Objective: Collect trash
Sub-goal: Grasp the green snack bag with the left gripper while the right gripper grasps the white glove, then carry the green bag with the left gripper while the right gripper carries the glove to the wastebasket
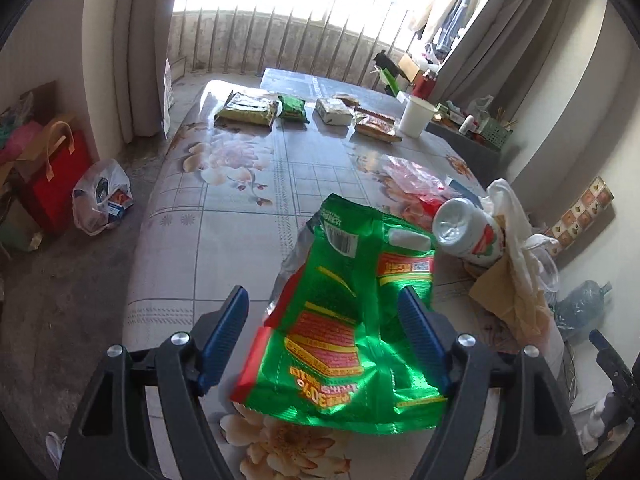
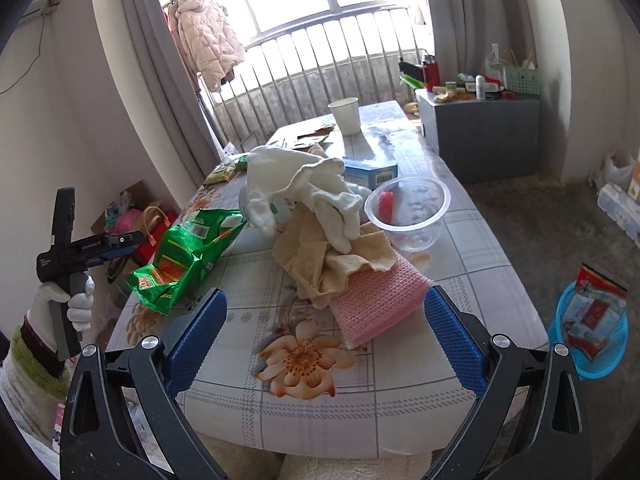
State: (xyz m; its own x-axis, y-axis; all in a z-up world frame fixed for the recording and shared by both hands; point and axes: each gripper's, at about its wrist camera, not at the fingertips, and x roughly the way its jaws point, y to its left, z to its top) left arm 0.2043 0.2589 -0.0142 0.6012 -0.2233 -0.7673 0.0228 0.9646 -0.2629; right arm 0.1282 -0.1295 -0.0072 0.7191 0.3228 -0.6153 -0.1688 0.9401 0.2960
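Observation:
A crumpled green snack bag [image 1: 348, 320] lies on the flowered tablecloth, between the fingers of my open left gripper [image 1: 328, 320]; whether the pads touch it I cannot tell. It also shows in the right wrist view [image 2: 188, 252], with the left gripper [image 2: 120, 246] beside it at the table's left edge. My right gripper [image 2: 324, 328] is open and empty above the near table edge, in front of a pink cloth [image 2: 376, 300], a beige rag [image 2: 320, 256] and a white cloth [image 2: 304, 188]. A blue basket [image 2: 588, 340] with wrappers stands on the floor at the right.
A clear plastic bowl [image 2: 408, 212], a blue box [image 2: 370, 170] and a paper cup [image 2: 346, 116] stand farther back. A white jar [image 1: 468, 228] lies on its side. Several snack packs [image 1: 248, 110] lie at the far end. Bags [image 1: 102, 196] sit on the floor to the left.

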